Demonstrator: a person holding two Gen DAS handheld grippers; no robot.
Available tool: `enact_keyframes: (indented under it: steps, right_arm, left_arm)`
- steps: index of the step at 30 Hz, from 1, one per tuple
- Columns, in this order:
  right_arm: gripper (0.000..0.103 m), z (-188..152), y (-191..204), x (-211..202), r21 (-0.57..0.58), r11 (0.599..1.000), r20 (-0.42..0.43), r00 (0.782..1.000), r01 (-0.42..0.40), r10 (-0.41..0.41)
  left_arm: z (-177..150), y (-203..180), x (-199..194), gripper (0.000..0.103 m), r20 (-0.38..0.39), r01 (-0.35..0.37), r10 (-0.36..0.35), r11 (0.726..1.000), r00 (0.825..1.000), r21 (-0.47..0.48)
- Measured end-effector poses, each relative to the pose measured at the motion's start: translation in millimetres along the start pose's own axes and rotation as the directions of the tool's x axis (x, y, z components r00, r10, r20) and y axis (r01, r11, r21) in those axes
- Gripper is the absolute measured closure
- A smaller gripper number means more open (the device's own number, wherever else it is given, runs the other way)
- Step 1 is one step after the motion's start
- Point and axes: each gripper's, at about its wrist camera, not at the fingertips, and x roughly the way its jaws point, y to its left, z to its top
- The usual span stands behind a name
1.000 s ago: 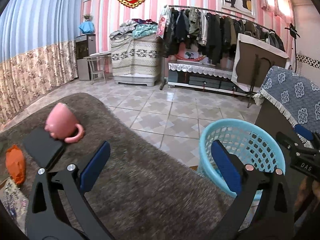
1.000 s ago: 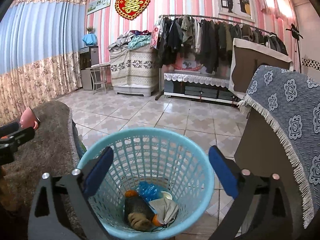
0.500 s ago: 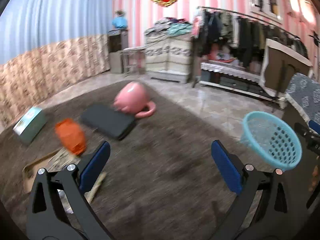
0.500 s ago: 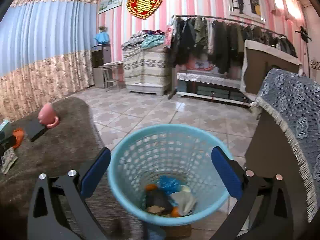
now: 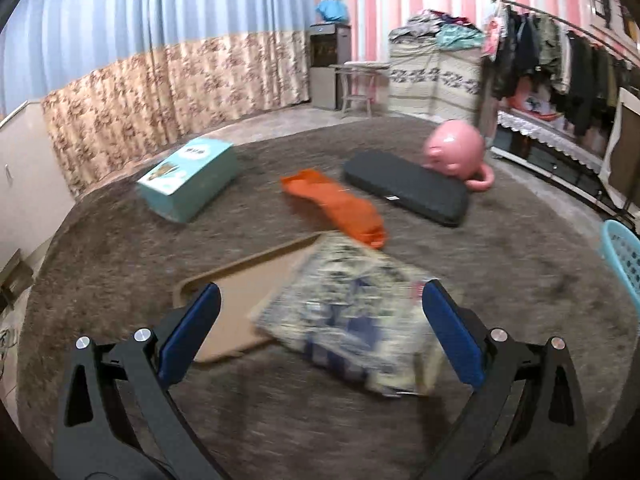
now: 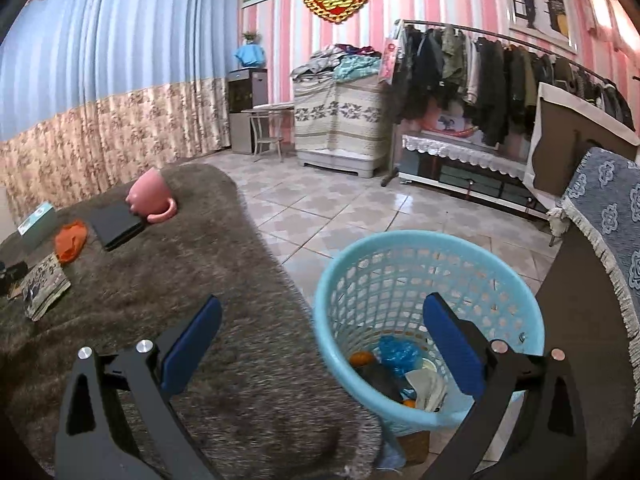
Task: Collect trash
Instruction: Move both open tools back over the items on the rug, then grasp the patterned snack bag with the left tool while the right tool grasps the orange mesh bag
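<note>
My left gripper (image 5: pixel 320 332) is open and empty, just above a crumpled printed wrapper (image 5: pixel 352 312) lying on the brown-carpeted table and partly over a brown tray (image 5: pixel 240 284). An orange crumpled bag (image 5: pixel 340 208) lies just beyond it. My right gripper (image 6: pixel 320 344) is open and empty over the table's right edge, beside the light-blue trash basket (image 6: pixel 420 264), which holds several pieces of trash (image 6: pixel 396 364). The wrapper (image 6: pixel 44 284) and orange bag (image 6: pixel 72 240) also show at the far left of the right wrist view.
On the table stand a teal box (image 5: pixel 188 176), a black flat case (image 5: pixel 408 188) and an overturned pink mug (image 5: pixel 456 152). The basket's rim (image 5: pixel 624 264) shows at the right of the left wrist view. A clothes rack (image 6: pixel 500 76) and a cloth-covered chair (image 6: pixel 608 216) stand beyond.
My left gripper has swung left from the basket side to over the wrapper and tray. My right gripper has drawn back and left from above the basket.
</note>
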Motion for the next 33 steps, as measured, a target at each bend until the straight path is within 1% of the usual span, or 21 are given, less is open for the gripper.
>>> enact_keyframes:
  steps: [2,5,8,9,10,11,12,13,14,15,17,18,19,20,22,23,27,29,32,33]
  right_arm:
    - [0.005,0.0,3.4,0.8,-0.003,1.000,-0.003,1.000,-0.006,0.006]
    - [0.005,1.8,9.5,1.5,-0.005,1.000,-0.006,1.000,-0.020,0.020]
    - [0.005,0.8,16.9,2.1,-0.029,0.999,-0.009,1.000,-0.024,0.023]
    - [0.005,0.4,18.7,2.3,-0.033,0.999,-0.010,1.000,-0.025,0.025]
    - [0.005,0.3,21.0,2.4,-0.038,0.999,-0.012,1.000,-0.029,0.028]
    - [0.005,0.7,23.0,2.5,-0.040,0.999,-0.014,0.999,-0.031,0.031]
    - [0.005,0.8,24.8,2.5,-0.043,0.999,-0.015,0.999,-0.033,0.032]
    - [0.005,1.1,26.8,2.9,-0.048,0.998,-0.016,0.999,-0.035,0.034]
    - [0.005,1.3,28.0,3.1,-0.051,0.998,-0.017,0.999,-0.037,0.036]
    - [0.005,1.6,29.6,3.7,-0.054,0.998,-0.019,0.999,-0.038,0.037]
    - [0.005,2.8,34.5,5.5,-0.053,0.997,-0.023,0.999,-0.048,0.047]
    - [0.005,3.0,36.5,6.5,-0.053,0.997,-0.026,0.998,-0.054,0.053]
    - [0.005,3.9,40.3,8.6,-0.053,0.997,-0.030,0.998,-0.065,0.063]
    - [0.005,4.6,43.6,10.0,-0.054,0.996,-0.033,0.997,-0.072,0.070]
    - [0.005,6.6,53.0,13.4,-0.064,0.994,-0.036,0.996,-0.087,0.085]
    - [0.005,7.2,57.3,14.5,-0.070,0.993,-0.036,0.995,-0.094,0.091]
    - [0.005,12.5,82.4,20.1,-0.100,0.986,-0.036,0.991,-0.134,0.131]
    - [0.005,15.4,101.6,22.5,-0.129,0.978,-0.037,0.986,-0.164,0.161]
    - [0.005,17.7,127.3,26.6,-0.161,0.965,-0.045,0.978,-0.207,0.203]
    - [0.005,18.1,135.9,28.0,-0.171,0.960,-0.048,0.975,-0.223,0.218]
  left_arm:
    - [1.7,16.3,10.9,0.006,-0.025,0.001,-0.001,1.000,1.000,-0.009]
    - [3.5,32.8,29.5,0.006,-0.077,0.022,-0.024,0.999,0.997,-0.030]
    - [2.1,36.3,41.2,0.006,-0.118,0.076,-0.081,0.996,0.990,-0.045]
    - [0.1,35.3,45.7,0.007,-0.128,0.077,-0.081,0.996,0.988,-0.039]
    - [-0.4,33.1,51.7,0.011,-0.144,0.086,-0.089,0.996,0.986,-0.028]
    - [-0.6,31.1,55.8,0.019,-0.159,0.099,-0.101,0.995,0.982,-0.018]
    - [-0.7,27.7,57.1,0.022,-0.169,0.110,-0.110,0.994,0.979,-0.012]
    - [-0.1,25.2,56.5,0.026,-0.163,0.120,-0.118,0.993,0.980,0.002]
    - [0.3,20.4,55.5,0.034,-0.158,0.132,-0.129,0.991,0.979,0.011]
    - [0.0,17.6,54.2,0.037,-0.154,0.144,-0.139,0.989,0.978,0.023]
    - [-0.8,10.6,49.7,0.051,-0.136,0.142,-0.133,0.988,0.982,0.055]
    - [-1.3,9.0,47.3,0.052,-0.127,0.138,-0.129,0.988,0.984,0.065]
    - [-0.8,7.4,43.8,0.060,-0.114,0.133,-0.124,0.988,0.986,0.072]
    - [0.2,7.4,40.0,0.070,-0.099,0.138,-0.130,0.988,0.987,0.074]
    - [1.4,8.8,32.3,0.077,-0.076,0.151,-0.146,0.987,0.986,0.064]
    - [1.2,10.0,29.1,0.079,-0.065,0.152,-0.148,0.986,0.987,0.062]
    - [4.0,18.6,9.8,0.081,0.002,0.140,-0.141,0.989,0.990,0.053]
    - [4.8,28.8,-4.1,0.081,0.050,0.126,-0.128,0.991,0.990,0.035]
    - [5.9,51.5,-22.8,0.081,0.110,0.094,-0.091,0.995,0.990,-0.016]
    - [6.8,61.8,-27.6,0.081,0.126,0.075,-0.069,0.996,0.990,-0.039]
